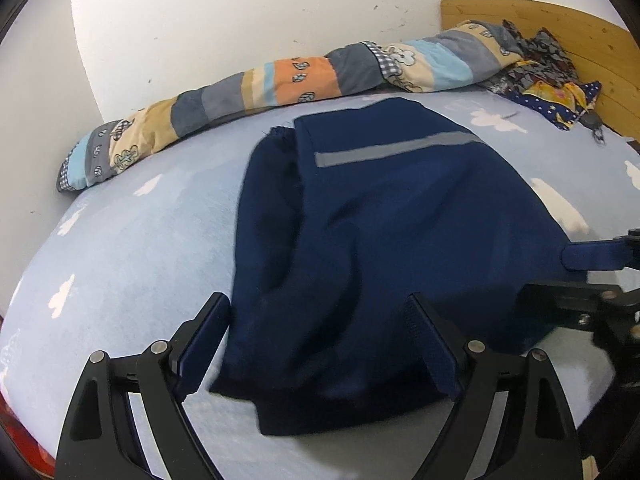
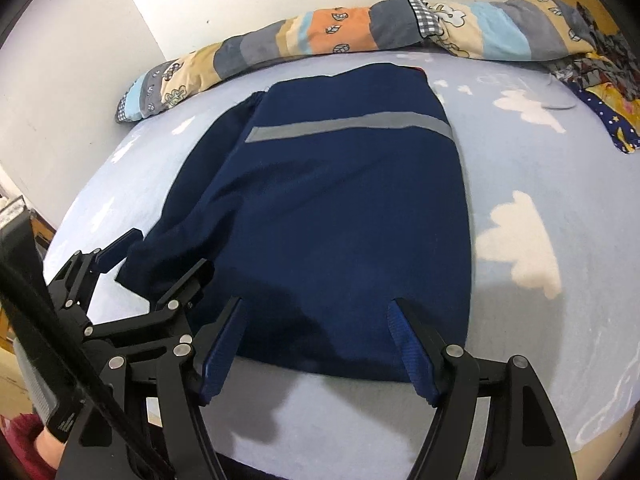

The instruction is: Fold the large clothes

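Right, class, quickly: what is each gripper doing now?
Left gripper: open, holding nothing, above the navy garment.
Right gripper: open, holding nothing.

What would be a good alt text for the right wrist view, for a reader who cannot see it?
A navy garment with a grey stripe lies partly folded on a light blue bed sheet, with the open right gripper above its near hem. The left gripper, also open, is at the left, and a rolled patchwork quilt lies along the wall.
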